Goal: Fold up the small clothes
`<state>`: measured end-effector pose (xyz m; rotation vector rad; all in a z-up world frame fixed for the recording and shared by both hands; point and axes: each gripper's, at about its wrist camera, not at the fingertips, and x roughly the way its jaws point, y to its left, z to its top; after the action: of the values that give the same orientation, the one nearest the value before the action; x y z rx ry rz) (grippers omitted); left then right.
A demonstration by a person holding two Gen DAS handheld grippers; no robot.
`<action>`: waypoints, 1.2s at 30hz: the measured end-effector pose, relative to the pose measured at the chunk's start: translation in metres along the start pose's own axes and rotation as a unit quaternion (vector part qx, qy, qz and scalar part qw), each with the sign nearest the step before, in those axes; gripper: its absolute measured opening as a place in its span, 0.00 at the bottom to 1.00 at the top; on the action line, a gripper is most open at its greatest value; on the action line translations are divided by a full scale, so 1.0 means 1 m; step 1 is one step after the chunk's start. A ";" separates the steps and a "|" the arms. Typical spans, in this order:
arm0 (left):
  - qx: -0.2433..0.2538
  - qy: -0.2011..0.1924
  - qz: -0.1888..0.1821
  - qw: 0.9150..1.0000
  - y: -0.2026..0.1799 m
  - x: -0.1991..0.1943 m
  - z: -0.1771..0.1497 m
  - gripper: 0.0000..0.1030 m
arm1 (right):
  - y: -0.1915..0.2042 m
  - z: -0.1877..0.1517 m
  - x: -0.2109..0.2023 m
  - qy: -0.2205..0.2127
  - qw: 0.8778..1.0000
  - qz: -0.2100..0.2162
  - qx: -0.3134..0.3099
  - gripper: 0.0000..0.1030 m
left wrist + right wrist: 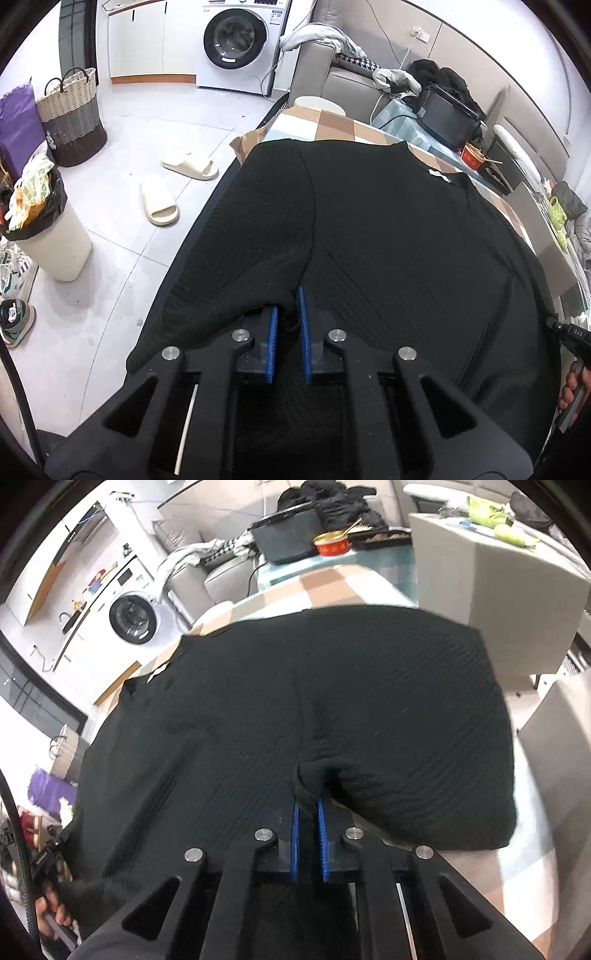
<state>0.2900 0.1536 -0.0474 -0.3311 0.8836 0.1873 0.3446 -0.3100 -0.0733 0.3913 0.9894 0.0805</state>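
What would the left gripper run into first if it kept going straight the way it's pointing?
Nothing new: the left gripper is already shut on a bunched fold of the black sweater. Straight on it would push into more of that sweater, then probably the checked tablecloth beneath; depth is unclear.

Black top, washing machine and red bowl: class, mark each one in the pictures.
black top [388,240], left wrist view, on the ribbed chest panel.
washing machine [236,40], left wrist view, on the round door glass.
red bowl [332,544], right wrist view, on its outer side wall.
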 end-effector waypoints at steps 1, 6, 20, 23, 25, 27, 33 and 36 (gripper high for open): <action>0.001 -0.001 0.003 1.000 -0.004 0.004 0.002 0.08 | -0.002 0.002 0.000 -0.005 1.000 -0.008 0.001 0.08; 0.011 -0.003 -0.002 1.000 -0.021 0.019 0.013 0.08 | -0.015 0.002 0.001 -0.006 1.000 -0.021 0.021 0.07; 0.034 0.009 -0.003 0.999 -0.052 0.038 0.030 0.08 | -0.030 -0.010 -0.020 0.002 0.997 -0.011 0.071 0.21; 0.034 0.010 -0.006 0.999 -0.047 0.027 0.028 0.24 | -0.036 -0.028 -0.042 -0.004 0.995 0.014 0.096 0.43; 0.035 -0.006 -0.005 0.999 -0.045 0.015 0.023 0.43 | -0.047 -0.040 -0.061 -0.024 0.993 0.006 0.117 0.45; 0.041 -0.023 -0.002 0.999 -0.046 0.001 0.018 0.59 | -0.065 -0.049 -0.074 -0.034 0.987 0.006 0.159 0.46; 0.059 -0.036 -0.021 0.997 -0.058 -0.023 0.002 0.81 | -0.101 -0.056 -0.093 -0.041 0.974 -0.049 0.217 0.46; 0.060 -0.028 -0.026 0.997 -0.063 -0.024 -0.004 0.82 | -0.109 -0.057 -0.090 -0.031 0.971 -0.045 0.231 0.46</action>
<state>0.2910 0.0925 -0.0175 -0.2361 0.8259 0.0945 0.2359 -0.4162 -0.0682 0.7699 0.9585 -0.2494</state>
